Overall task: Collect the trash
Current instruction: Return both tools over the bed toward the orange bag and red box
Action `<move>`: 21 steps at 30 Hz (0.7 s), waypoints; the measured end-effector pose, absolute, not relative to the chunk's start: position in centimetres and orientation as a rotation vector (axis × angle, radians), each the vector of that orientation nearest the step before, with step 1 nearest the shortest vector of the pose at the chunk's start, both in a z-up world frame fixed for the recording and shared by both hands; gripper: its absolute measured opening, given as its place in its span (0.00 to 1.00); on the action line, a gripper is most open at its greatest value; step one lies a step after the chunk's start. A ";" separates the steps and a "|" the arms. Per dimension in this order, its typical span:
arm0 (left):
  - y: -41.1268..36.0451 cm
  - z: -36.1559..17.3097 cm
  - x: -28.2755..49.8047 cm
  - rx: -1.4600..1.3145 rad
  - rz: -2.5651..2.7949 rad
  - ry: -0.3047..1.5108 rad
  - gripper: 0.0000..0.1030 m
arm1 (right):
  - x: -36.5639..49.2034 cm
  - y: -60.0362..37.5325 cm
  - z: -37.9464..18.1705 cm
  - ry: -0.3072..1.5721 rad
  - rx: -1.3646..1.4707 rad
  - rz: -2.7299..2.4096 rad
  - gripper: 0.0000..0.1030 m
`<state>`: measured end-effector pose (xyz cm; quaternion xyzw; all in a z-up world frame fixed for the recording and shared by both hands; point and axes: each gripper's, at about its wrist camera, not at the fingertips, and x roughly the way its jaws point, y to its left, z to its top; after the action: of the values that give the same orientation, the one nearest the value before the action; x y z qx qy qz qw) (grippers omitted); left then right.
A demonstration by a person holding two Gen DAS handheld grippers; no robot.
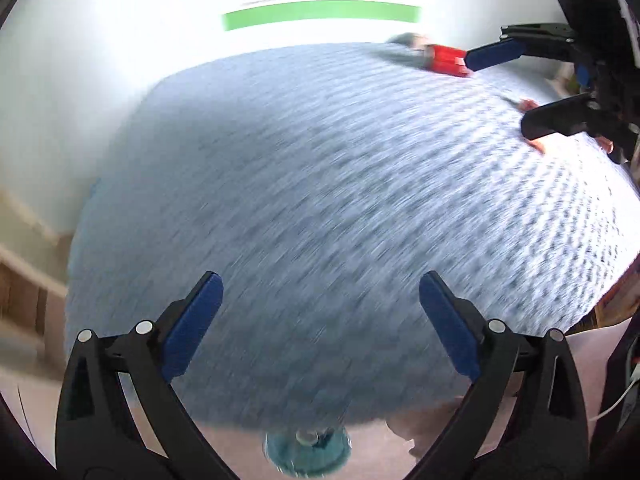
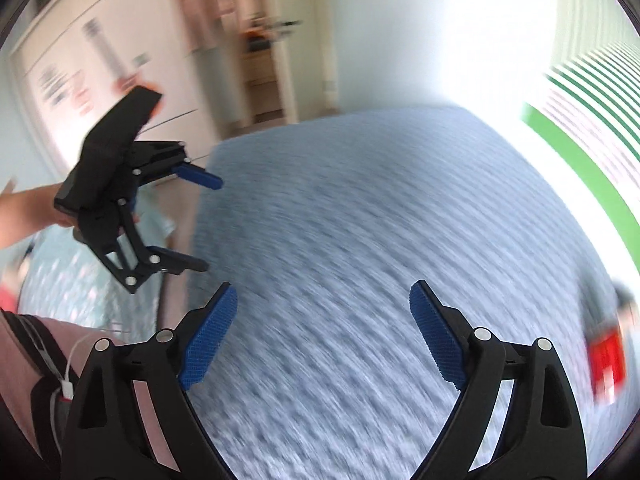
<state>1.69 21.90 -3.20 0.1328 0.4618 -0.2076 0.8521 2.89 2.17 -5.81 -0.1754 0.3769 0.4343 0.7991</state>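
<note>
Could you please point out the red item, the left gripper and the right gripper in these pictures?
red item (image 1: 447, 60): left wrist view, middle of its blurred red body.
left gripper (image 1: 320, 320): left wrist view, midway between its fingertips.
right gripper (image 2: 322, 328): right wrist view, midway between its fingertips.

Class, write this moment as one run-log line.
left gripper: open, empty | right gripper: open, empty | red item: on blue bedspread
</note>
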 end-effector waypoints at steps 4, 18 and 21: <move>16.6 -3.3 4.2 0.335 -0.608 0.957 0.93 | 2.3 -4.5 -5.7 0.827 -0.274 0.729 0.85; -2.7 -3.4 6.4 0.484 -0.956 0.862 0.93 | -0.3 -25.9 -7.8 0.874 -0.185 0.388 0.85; -6.0 -3.9 6.6 0.494 -0.944 0.867 0.93 | 0.6 -30.1 -8.6 0.892 -0.161 0.404 0.85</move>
<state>6.58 -5.97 -3.90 0.2281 0.4002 -0.4359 0.7732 0.63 -30.07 -8.59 -0.0770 0.4281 0.1939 0.8793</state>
